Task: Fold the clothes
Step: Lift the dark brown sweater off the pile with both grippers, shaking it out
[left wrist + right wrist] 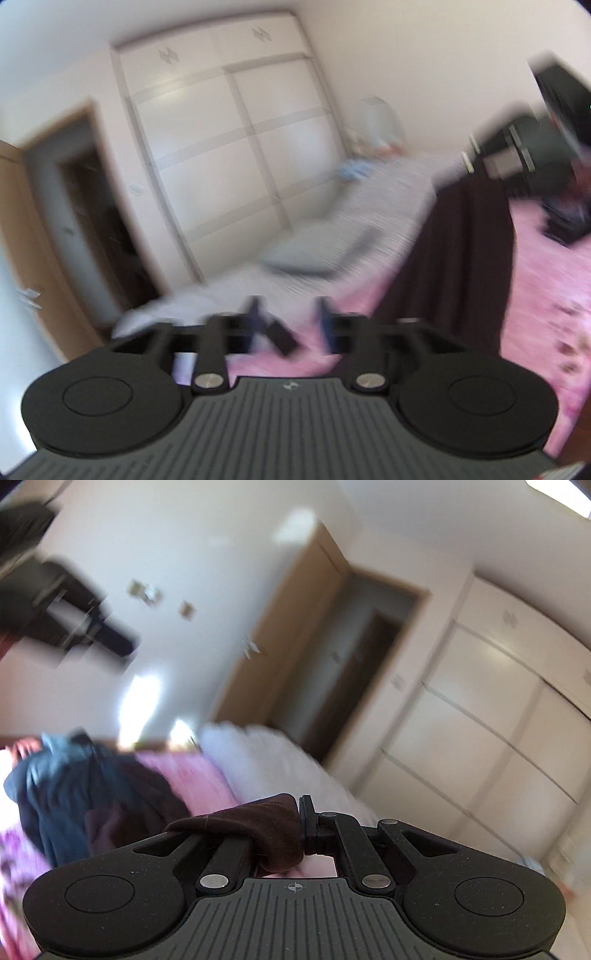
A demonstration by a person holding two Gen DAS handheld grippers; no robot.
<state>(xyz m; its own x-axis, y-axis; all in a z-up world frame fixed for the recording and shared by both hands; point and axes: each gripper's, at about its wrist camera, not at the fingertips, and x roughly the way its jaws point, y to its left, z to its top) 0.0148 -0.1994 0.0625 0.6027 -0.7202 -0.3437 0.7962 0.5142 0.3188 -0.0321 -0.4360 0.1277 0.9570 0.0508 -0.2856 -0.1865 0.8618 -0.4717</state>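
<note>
My right gripper [301,825] is clenched on a dark brown cloth garment [258,823], which drapes toward nine o'clock. My left gripper [290,325] stands released, empty, above the pink patterned bed cover [535,277]. A white panelled wardrobe [221,147] stands at twelve o'clock.

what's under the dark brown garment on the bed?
Under the dark brown garment lies the pink bedspread, visible along both sides. Whatever lies directly beneath it is covered.
</note>
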